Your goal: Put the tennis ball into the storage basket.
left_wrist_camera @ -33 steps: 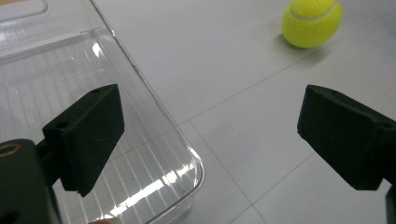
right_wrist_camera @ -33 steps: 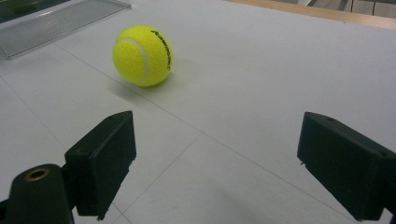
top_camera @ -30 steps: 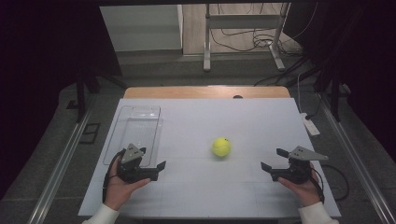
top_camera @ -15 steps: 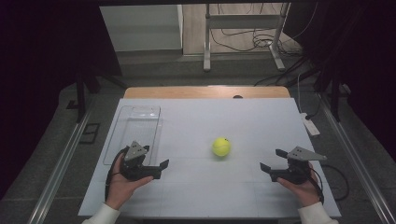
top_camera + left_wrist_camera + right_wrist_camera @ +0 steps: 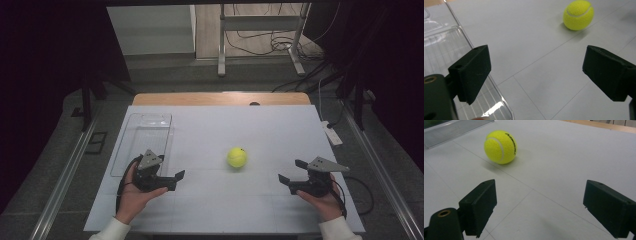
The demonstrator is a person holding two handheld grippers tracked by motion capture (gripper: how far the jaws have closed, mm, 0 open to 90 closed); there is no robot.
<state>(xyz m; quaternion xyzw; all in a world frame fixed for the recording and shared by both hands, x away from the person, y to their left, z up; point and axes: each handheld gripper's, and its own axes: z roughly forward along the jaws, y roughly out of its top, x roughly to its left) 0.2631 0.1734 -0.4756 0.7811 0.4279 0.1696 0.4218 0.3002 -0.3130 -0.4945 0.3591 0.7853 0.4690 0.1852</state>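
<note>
- The step in hand is, in my judgement, the approach: both grippers rest low at the near edge of the white table point(image 5: 220, 125), and neither one touches anything.
- The tennis ball point(image 5: 237, 157) lies free on the table, a little right of the middle, between the two grippers and somewhat farther than both.
- The left gripper point(image 5: 176, 176) is near the left side, just beside the near end of the clear tray point(image 5: 131, 131); its jaws stand wide apart and empty, and they point to the right toward the ball.
- The right gripper point(image 5: 291, 171) is near the right side, well apart from the ball; its jaws are also spread and hold nothing, and they point left toward the ball.
- The next move probably calls for one gripper to travel forward until the ball sits between its open jaws, then to close gently, because a round ball can roll away if one jaw pushes it first.
- The ball is a sphere, so it has no long axis and no true pointing direction. In the right gripper view its white seam curves over the left part, and the black print faces up and right.
- The tray has its long axis running from near to far, and it seems empty.
</note>
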